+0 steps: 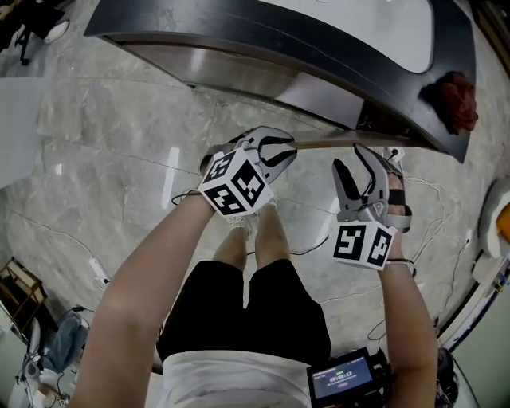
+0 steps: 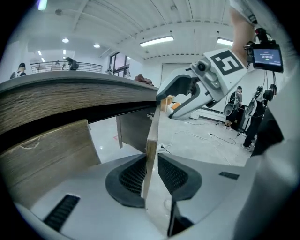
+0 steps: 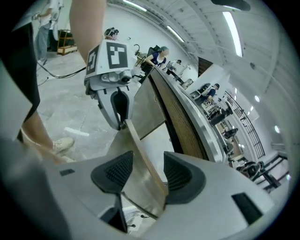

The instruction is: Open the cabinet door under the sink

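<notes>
Cabinet door (image 2: pixel 151 140) is found standing open, swung out from under the sink (image 1: pixel 382 24), and its thin free edge is met by both tools. The left tongs (image 2: pixel 151 176) are clenched on that edge. In the left gripper view the wooden panel is sandwiched between the two dark ribbed pads (image 2: pixel 126 178), and no gap can be made out on either side.

The right tongs (image 3: pixel 146 174) are set astride the same edge further along, but they are released. Their jaws are spread wide and the panel is seen passing at a slant between them. A clear gap is left at one pad (image 3: pixel 112 172), while the edge lies close against the other.

In the head view the door is reduced to a narrow wooden strip stretched from the left tongs across to the right tongs. Just beyond both tongs the dark surface (image 1: pixel 239 28) that carries the sink is seen. On it, past the right tongs and well apart from them, a red cloth (image 1: pixel 456 100) is laid. Behind the tongs the person's legs (image 1: pixel 255 239) are seen over a pale marbled floor (image 1: pixel 119 159). Each of the tongs is also caught in the other's view, at the far end of the door edge.
</notes>
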`<move>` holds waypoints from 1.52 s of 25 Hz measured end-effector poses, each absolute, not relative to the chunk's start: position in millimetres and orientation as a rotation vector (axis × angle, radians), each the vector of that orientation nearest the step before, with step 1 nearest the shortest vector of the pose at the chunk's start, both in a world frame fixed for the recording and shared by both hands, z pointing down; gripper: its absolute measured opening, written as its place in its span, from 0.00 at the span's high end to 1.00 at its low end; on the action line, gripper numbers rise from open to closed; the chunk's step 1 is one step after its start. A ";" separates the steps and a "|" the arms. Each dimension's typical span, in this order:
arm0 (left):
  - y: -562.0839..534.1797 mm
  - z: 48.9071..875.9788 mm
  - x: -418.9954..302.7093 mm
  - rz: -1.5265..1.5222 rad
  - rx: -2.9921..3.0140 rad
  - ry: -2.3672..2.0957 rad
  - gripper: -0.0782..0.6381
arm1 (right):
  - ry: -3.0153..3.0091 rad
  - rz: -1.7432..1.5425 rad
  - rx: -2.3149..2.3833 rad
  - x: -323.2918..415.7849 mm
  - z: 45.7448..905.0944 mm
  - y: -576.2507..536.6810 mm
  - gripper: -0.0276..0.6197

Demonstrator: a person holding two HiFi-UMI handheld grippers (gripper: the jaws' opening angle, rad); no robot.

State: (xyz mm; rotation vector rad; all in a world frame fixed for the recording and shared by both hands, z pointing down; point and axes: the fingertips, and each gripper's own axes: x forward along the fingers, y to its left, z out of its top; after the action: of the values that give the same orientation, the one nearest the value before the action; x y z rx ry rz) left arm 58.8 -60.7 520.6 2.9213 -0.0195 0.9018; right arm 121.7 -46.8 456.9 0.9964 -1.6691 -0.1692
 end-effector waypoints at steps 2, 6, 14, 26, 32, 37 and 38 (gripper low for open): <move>-46.0 520.7 56.0 0.910 2.914 0.012 0.78 | -1.665 -0.099 1.052 129.9 455.3 -36.9 0.62; -24.3 520.1 54.7 0.886 2.903 0.022 0.78 | -1.695 0.013 1.168 142.1 450.2 -13.3 0.63; 16.4 521.5 55.9 0.921 2.929 0.056 0.80 | -1.790 0.104 1.360 145.2 416.1 12.7 0.93; 62.4 521.9 64.2 0.896 2.913 -0.010 0.81 | -1.862 0.263 1.452 164.0 414.2 37.1 0.94; 91.5 519.2 76.3 0.919 2.899 -0.118 0.81 | -1.879 0.284 1.440 189.3 420.7 64.3 0.94; 123.8 520.1 89.8 0.928 2.862 -0.248 0.81 | -1.879 0.350 1.475 217.7 427.1 91.7 0.94; 131.8 520.6 93.4 0.933 2.860 -0.249 0.81 | -1.878 0.356 1.480 222.4 428.0 96.5 0.94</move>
State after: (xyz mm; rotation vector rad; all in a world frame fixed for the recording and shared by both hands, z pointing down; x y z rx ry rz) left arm 93.4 131.8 520.6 2.8598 -0.2493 0.9331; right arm 222.4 96.5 428.0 1.4799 -1.8782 0.3559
